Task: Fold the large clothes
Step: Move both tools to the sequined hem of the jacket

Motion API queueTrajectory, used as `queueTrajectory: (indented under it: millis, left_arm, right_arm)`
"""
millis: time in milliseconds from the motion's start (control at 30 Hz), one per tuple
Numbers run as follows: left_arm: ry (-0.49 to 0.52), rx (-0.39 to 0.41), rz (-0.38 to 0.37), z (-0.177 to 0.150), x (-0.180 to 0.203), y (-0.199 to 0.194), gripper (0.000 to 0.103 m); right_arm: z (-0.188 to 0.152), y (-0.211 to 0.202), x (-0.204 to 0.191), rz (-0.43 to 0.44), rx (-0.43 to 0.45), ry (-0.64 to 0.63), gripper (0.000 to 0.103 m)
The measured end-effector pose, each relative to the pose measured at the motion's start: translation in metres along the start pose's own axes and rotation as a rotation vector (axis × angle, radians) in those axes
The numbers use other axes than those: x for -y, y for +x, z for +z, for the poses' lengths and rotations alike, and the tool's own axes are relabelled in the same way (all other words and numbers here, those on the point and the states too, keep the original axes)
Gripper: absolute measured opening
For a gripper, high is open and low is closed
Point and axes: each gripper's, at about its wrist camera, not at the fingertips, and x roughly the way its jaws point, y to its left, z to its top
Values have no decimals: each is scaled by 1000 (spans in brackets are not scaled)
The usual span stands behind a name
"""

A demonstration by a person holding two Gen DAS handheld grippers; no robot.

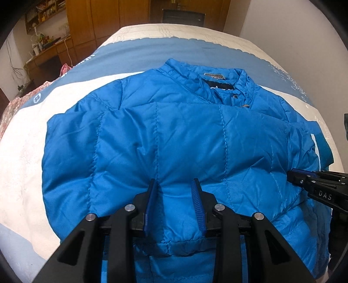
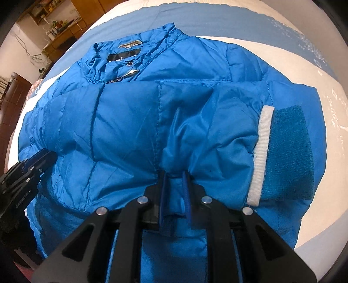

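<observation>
Left claw [image 1: 175, 189]: spread, its two blue-padded fingers straddling a puffed ridge of the jacket [image 1: 174, 135] at the near hem; the fabric bulges between them, but whether the pads bite it cannot be told.
Right claw [image 2: 175, 180]: fingers drawn close together, pinching a bunched pleat of the jacket's shell at the near edge.
Jacket position: spread flat on the bed [image 1: 28, 141], straight ahead of both claws, collar [image 1: 219, 87] at the far end, a layer already folded across the chest.
Handling, by the look of it: light and soft, a quilted puffer with a slick, shiny shell; it likely slips from a shallow pinch and springs back up once folded.
Where to hold: the stitched hem and quilting seams just in front of each claw seem the surest bite, since the padded panels squash and slide.
Cuff [image 2: 262, 156]: white ribbed band with a darker knit patch, just right of the right claw, lying on top of the body.
Near edges: the hem runs under both claws; the jacket's side edges sit well inside the bed.
Open room: bare bedding lies left of the left claw, right of the right claw, and beyond the collar, which looks like enough room to carry the hem forward.
Far background: a desk [image 1: 50, 54] and wooden wardrobe [image 1: 97, 19] stand past the bed, well apart.
</observation>
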Motion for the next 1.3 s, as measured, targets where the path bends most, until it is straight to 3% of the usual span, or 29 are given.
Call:
queueTrajectory:
  millis: [400, 533, 633, 767, 833, 1067, 1200, 1300]
  left_arm:
    - [-22, -28, -35, 5, -7, -3, 33]
    - [-14, -39, 5, 2, -7, -13, 33]
    - [-20, -23, 25, -7, -12, -40, 44]
    - [0, 17, 47, -34, -19, -86, 61]
    - [-5, 27, 44, -52, -25, -107, 67]
    - [-37, -14, 71, -120, -44, -157, 73]
    - [-54, -49, 83, -153, -51, -173, 76]
    - [-69, -79, 79, -173, -52, -180, 77]
  right_arm:
    - [-1, -5, 5, 17, -13, 10, 15]
    - [1, -22, 12, 60, -1, 44, 19]
    - [-13, -52, 12, 73, 50, 27, 24]
    - [-46, -83, 16, 94, 58, 5, 28]
    - [-67, -98, 19, 99, 64, -2, 36]
    - [-138, -131, 29, 77, 68, -18, 54]
    - [-172, -146, 36, 51, 66, -30, 69]
    - [-196, -154, 41, 27, 52, -46, 75]
